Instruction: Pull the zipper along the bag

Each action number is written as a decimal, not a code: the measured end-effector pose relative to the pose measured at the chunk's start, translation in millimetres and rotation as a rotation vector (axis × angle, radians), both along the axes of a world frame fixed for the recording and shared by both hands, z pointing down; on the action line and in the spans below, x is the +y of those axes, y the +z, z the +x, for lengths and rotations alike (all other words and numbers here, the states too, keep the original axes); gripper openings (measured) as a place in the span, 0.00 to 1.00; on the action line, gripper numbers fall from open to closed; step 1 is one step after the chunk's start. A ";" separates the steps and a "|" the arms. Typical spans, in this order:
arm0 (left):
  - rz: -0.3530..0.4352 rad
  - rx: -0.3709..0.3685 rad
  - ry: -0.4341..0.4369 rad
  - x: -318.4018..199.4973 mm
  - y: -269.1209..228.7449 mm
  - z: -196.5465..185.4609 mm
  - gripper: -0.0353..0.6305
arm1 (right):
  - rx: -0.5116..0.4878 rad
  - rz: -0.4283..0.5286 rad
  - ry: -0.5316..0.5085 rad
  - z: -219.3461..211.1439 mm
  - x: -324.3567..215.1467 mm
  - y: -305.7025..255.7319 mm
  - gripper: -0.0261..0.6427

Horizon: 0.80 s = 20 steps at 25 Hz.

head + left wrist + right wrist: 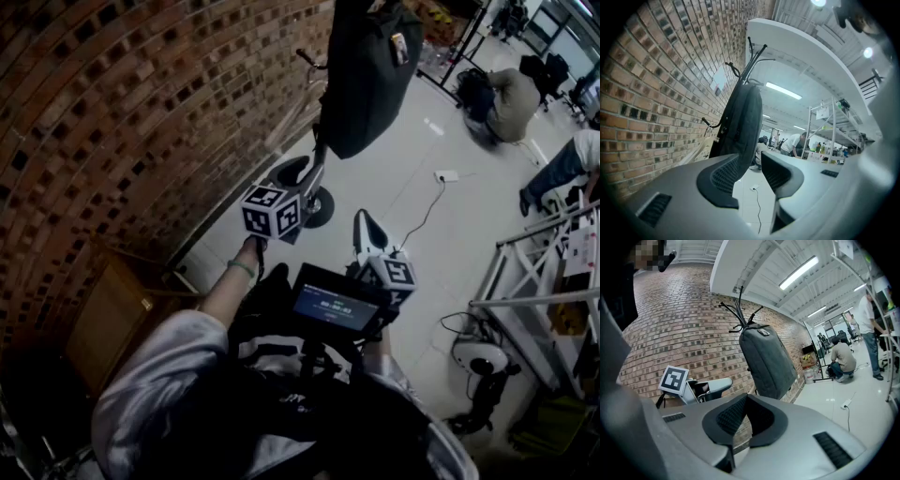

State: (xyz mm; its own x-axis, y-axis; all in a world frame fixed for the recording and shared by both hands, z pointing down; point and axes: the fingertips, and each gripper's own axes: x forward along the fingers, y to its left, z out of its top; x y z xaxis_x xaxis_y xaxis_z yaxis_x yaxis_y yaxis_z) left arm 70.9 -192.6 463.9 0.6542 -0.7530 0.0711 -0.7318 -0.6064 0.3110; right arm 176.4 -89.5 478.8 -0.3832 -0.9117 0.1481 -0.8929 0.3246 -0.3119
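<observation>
Hanging from a stand [739, 310] is the bag [766, 359]; long axis upright.

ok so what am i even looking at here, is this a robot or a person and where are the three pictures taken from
No robot: a person holds tongs in each hand. The head view comes from a camera on their head, looking down. The other two views come from cameras riding on the tongs, looking along the jaws. The left tongs stand open with nothing between them; the right tongs are shut and empty. Ahead, a dark grey bag hangs from a black coat stand by a brick wall; neither tongs touch it. The marker cube is part of the left tongs.
</observation>
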 end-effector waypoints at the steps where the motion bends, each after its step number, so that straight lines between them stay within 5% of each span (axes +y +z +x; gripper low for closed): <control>1: 0.005 -0.006 0.001 -7.0 1.0 0.3 0.25 | 0.002 0.002 0.007 0.6 -6.5 -1.1 0.05; 12: -0.047 -0.005 0.136 -71.5 14.6 26.2 0.25 | 0.025 0.030 0.128 12.5 -71.5 -20.0 0.05; 20: -0.015 0.020 0.242 -92.9 1.6 41.8 0.25 | 0.039 0.004 0.209 20.3 -82.1 -15.2 0.05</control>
